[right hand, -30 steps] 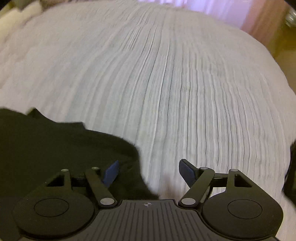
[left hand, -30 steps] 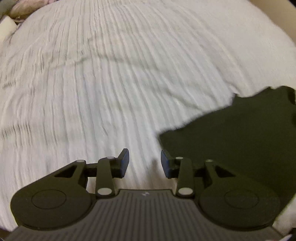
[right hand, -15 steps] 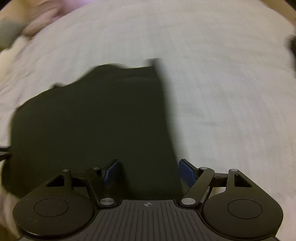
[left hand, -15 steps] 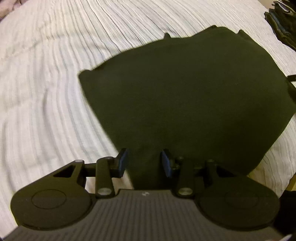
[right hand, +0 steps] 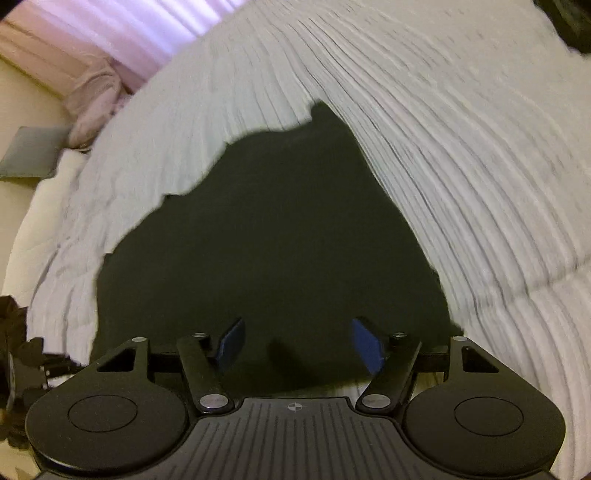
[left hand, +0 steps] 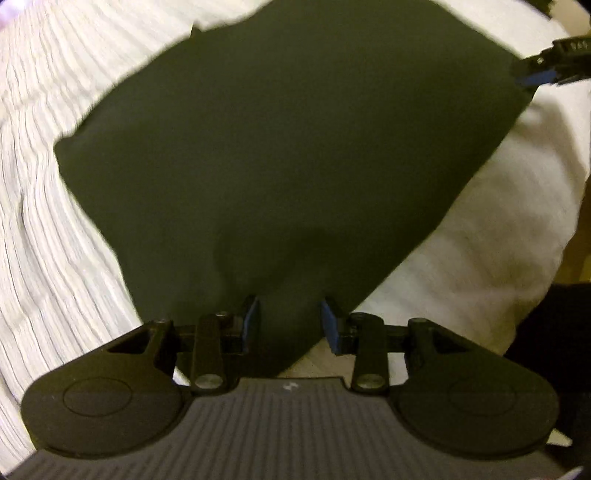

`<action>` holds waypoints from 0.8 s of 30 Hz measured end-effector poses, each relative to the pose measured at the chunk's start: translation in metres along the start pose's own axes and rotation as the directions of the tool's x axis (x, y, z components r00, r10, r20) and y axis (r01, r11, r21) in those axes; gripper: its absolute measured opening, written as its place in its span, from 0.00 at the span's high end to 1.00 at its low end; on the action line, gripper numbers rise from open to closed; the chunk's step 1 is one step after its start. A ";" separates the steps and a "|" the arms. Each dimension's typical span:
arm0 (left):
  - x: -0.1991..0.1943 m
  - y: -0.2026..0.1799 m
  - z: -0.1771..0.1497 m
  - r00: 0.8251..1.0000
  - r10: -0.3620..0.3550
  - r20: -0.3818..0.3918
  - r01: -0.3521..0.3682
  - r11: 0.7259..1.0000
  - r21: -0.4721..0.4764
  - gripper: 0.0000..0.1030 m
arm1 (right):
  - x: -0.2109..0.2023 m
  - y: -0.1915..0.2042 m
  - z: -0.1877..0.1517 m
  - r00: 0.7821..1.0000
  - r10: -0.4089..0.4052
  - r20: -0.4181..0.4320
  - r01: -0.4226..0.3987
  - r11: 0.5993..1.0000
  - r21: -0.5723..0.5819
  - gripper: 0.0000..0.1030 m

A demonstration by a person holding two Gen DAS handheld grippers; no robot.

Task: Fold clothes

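A dark, near-black garment lies flat on the white ribbed bedspread. In the left wrist view my left gripper is open, its blue-padded fingers over the garment's near corner, holding nothing. In the right wrist view the same garment fills the middle, and my right gripper is open wide over its near edge, empty. The right gripper also shows in the left wrist view, at the garment's far right corner.
The bedspread stretches far behind the garment. Pink curtains and a grey flat object lie beyond the bed's left edge. A dark pile sits at the far right corner. The bed edge drops off at right.
Both grippers have swung from the bare bedspread towards the garment and come in low over its near edge. The garment now fills both views. Both stay open.
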State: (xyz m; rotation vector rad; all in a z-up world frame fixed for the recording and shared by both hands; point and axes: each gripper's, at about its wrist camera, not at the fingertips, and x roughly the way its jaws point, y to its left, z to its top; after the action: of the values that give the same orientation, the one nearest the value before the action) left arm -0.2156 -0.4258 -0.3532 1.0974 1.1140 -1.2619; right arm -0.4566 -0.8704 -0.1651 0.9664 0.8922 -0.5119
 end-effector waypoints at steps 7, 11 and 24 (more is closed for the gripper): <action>-0.019 0.028 -0.007 0.998 0.058 0.037 -0.054 0.993 -0.105 0.70 | -0.034 -0.033 0.019 0.974 -0.226 0.016 0.226 0.974 -0.009 0.33; -0.030 0.037 0.002 0.989 0.079 0.128 -0.056 0.982 -0.180 0.70 | -0.039 0.004 0.034 0.993 -0.116 0.038 0.121 0.980 -0.155 0.34; -0.017 0.075 -0.037 0.983 0.054 0.176 -0.039 0.996 -0.086 0.64 | 0.054 0.125 -0.016 0.984 -0.131 -0.121 0.067 0.902 -0.426 0.33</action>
State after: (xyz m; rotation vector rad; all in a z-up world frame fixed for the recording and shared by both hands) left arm -0.1412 -0.3853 -0.3414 0.9249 0.9908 -1.2414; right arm -0.3431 -0.7946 -0.1542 0.5688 1.1353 -0.3151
